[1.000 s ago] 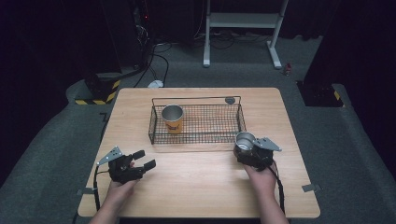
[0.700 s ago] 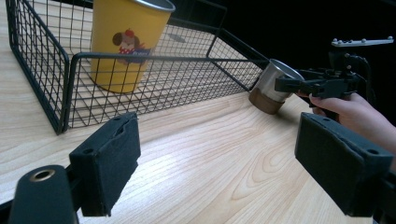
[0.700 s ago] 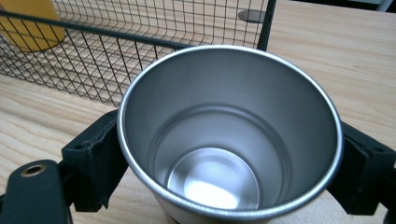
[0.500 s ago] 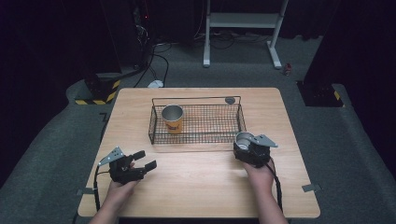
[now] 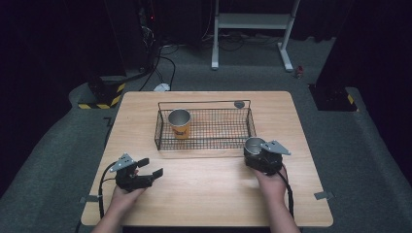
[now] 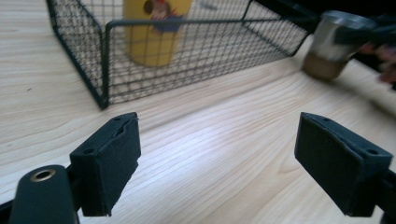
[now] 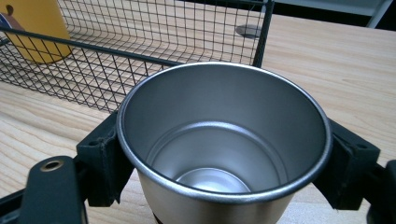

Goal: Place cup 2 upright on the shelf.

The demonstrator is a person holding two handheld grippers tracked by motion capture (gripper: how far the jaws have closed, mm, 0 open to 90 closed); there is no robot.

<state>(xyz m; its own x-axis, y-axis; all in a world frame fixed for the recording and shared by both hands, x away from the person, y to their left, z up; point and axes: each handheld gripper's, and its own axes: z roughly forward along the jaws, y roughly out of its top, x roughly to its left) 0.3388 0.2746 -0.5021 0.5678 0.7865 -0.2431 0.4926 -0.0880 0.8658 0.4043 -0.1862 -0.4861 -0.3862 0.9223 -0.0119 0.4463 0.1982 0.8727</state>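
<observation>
The right gripper [image 5: 255, 151] has its jaws pressed against both sides of a steel cup [image 7: 224, 144], which stands upright on the table [image 5: 209, 189] just outside the wire basket [image 5: 250, 119], near its front right corner. The left gripper [image 5: 149, 170] hangs spread and empty, apparently just above the wood. A yellow cup [image 5: 180, 124] sits inside the basket's left end.

cup [image 7: 224, 154]: steel, empty, upright, clamped in right claw [image 7: 224, 163]
location: on bench [image 5: 214, 189], just outside basket's [image 5: 204, 127] right front corner
</observation>
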